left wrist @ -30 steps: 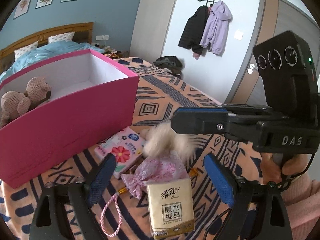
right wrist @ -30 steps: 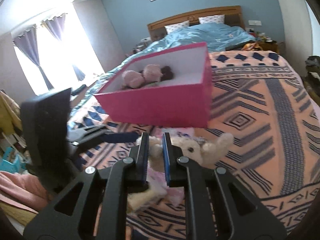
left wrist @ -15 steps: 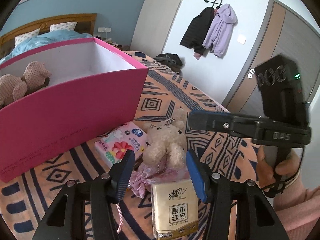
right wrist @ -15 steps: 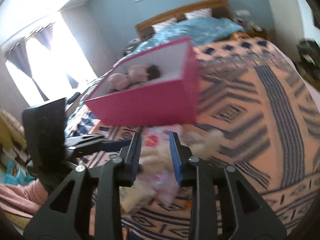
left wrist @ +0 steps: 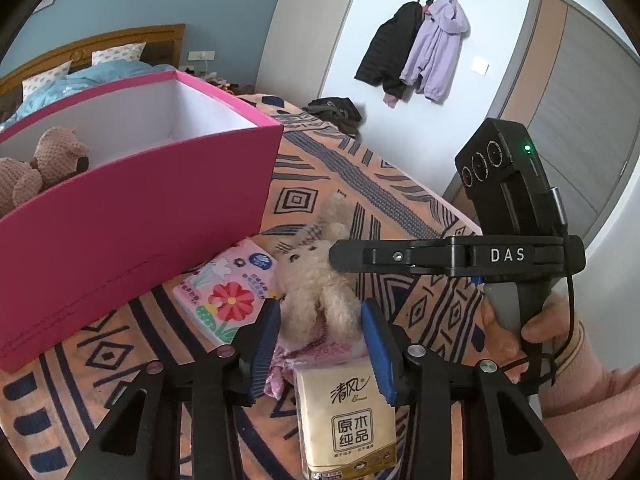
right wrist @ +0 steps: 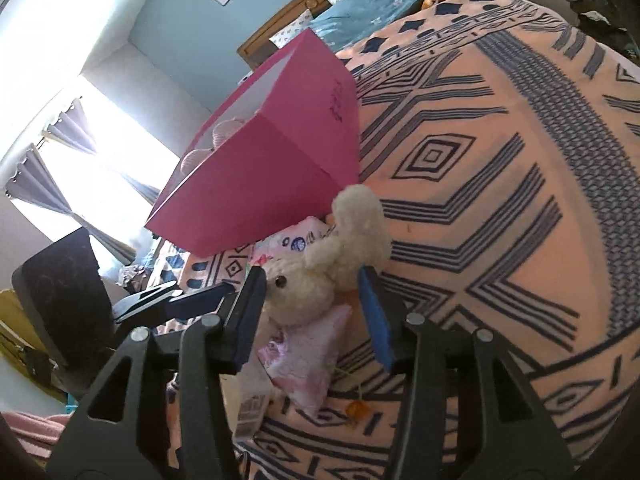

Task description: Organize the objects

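Observation:
A cream teddy bear (left wrist: 316,288) (right wrist: 304,292) lies on a pink pouch (right wrist: 308,360) on the patterned bedspread, in front of the pink box (left wrist: 160,220) (right wrist: 260,184). My left gripper (left wrist: 321,306) is closing on the bear's lower body, with its blue pads against the fur on both sides. My right gripper (right wrist: 312,278) (left wrist: 336,254) straddles the bear's head with its jaws apart and a gap at the right pad. A beige tissue pack (left wrist: 352,416) lies just below the left fingers. A flower-print tissue pack (left wrist: 224,292) (right wrist: 296,240) lies beside the box.
Pink knitted toys (left wrist: 56,156) sit inside the box. A hand in a pink sleeve (left wrist: 520,328) holds the right gripper. Coats (left wrist: 416,52) hang by a door (left wrist: 580,100). Dark clothes (left wrist: 336,108) lie at the bed's far edge. Pillows and a blue duvet (right wrist: 360,4) lie behind the box.
The right gripper, which held the bear up, has lowered, rolled and spread its jaws, and the bear now rests on the pouch. The left jaws have narrowed onto the bear.

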